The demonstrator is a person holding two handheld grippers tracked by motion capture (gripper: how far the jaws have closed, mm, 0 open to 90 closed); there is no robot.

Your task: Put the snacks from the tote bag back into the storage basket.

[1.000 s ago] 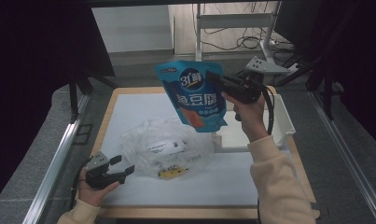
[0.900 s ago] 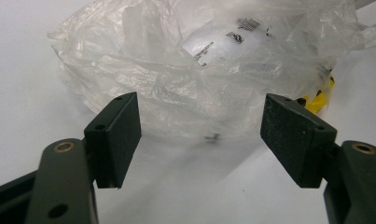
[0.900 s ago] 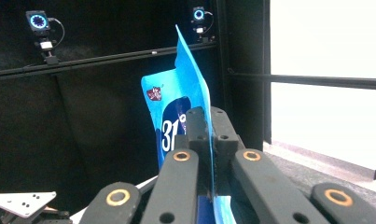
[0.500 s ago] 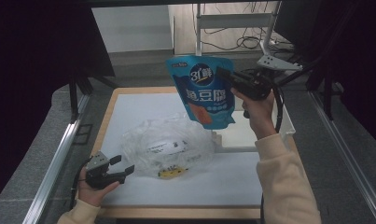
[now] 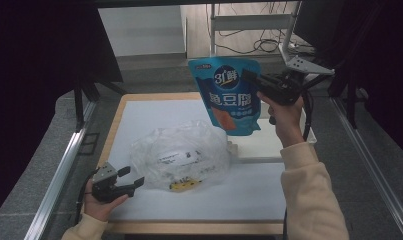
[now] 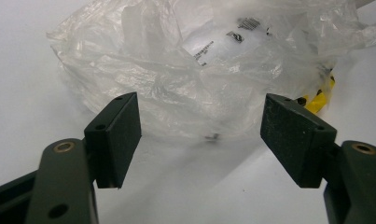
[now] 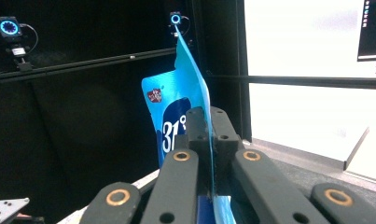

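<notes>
One blue pouch [image 5: 230,95] hangs in the air above the far right part of the desk [image 5: 154,112], its printed face turned toward the person and its bottom corner dangling over a low white tray [image 5: 269,145] at the desk's right edge. The right hand-held gripper [image 5: 254,82] has its jaws pressed together on the pouch's right edge; in the right gripper view the thin blue film [image 7: 185,107] runs straight up from between the two closed pads, seen edge-on. The right hand [image 5: 284,117] is raised well off the desk, sleeve trailing down toward the near side.

Below and to the left of the pouch, a crumpled clear plastic bag [image 5: 181,155] lies on the white desk top, with a printed label inside it and something yellow [image 5: 181,186] at its near edge. The left hand-held gripper [image 5: 134,181] rests low at the near left, pointing at that bag. Its jaws stand apart with nothing between them, the bag [image 6: 195,70] just beyond the pads.
</notes>
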